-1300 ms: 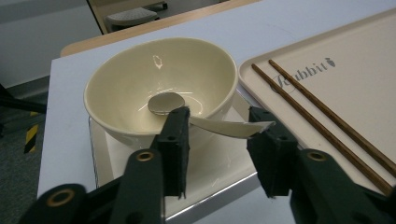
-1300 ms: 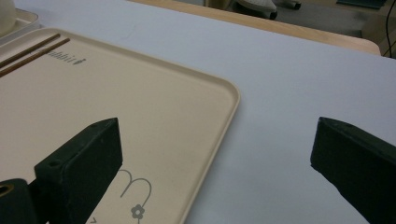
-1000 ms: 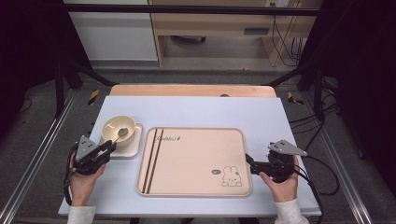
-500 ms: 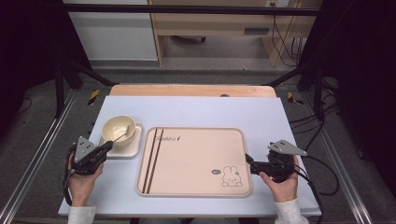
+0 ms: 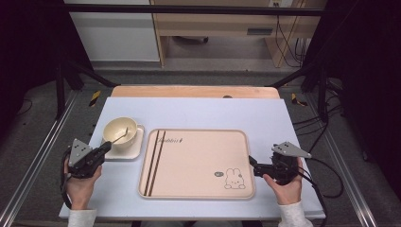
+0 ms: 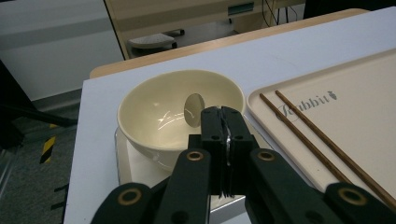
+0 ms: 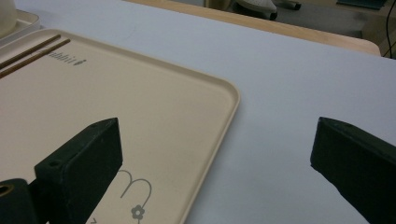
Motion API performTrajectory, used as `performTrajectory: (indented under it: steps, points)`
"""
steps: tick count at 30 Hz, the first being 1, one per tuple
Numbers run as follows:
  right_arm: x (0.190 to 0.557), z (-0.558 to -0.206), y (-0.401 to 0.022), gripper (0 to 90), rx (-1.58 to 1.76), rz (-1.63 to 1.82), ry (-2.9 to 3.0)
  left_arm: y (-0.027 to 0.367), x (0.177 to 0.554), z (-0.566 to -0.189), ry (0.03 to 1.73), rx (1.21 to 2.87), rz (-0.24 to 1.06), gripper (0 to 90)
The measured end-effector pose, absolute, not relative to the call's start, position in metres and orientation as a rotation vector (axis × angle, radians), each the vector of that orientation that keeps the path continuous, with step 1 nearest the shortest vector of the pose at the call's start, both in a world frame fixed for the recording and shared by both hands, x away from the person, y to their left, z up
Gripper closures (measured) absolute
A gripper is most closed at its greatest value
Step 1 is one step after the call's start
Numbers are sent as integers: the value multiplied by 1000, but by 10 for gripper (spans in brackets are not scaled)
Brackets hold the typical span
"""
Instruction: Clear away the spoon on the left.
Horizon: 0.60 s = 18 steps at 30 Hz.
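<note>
From the high view, the left hand-held gripper (image 5: 105,148) sat at the near left of the tabletop (image 5: 198,111), its jaws closed on the handle of a spoon (image 5: 120,135) whose other end lay inside a cream bowl (image 5: 120,131). The bowl stood on a small square plate (image 5: 135,150), just left of a large beige tray (image 5: 198,163). The tray bore two brown stripes near its left edge and a rabbit drawing at its near right corner. The right hand-held gripper (image 5: 252,164) rested at the tray's right edge with its jaws apart.

In the left gripper view, the left hand-held gripper (image 6: 222,112) had its jaws pressed together around the thin spoon handle, and the spoon's (image 6: 194,109) oval end stood up inside the bowl (image 6: 154,119). The tray (image 6: 355,112) lay to the right.

In the right gripper view, the right hand-held gripper (image 7: 217,144) stood wide, holding nothing, with the tray's (image 7: 140,107) corner and bare tabletop (image 7: 299,79) between its jaws.
</note>
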State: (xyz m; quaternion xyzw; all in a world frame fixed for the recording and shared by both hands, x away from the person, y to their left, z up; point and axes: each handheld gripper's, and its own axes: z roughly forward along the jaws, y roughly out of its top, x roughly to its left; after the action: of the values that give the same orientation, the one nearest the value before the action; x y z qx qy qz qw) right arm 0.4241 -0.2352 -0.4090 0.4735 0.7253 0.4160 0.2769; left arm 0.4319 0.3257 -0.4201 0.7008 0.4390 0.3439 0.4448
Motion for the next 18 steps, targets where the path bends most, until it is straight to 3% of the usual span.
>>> performTrajectory:
  steps: [18]
  points:
    - [423, -407, -237, 21, 1266, 1126, 1942, 321, 415, -397, 1047, 1668, 883, 889]
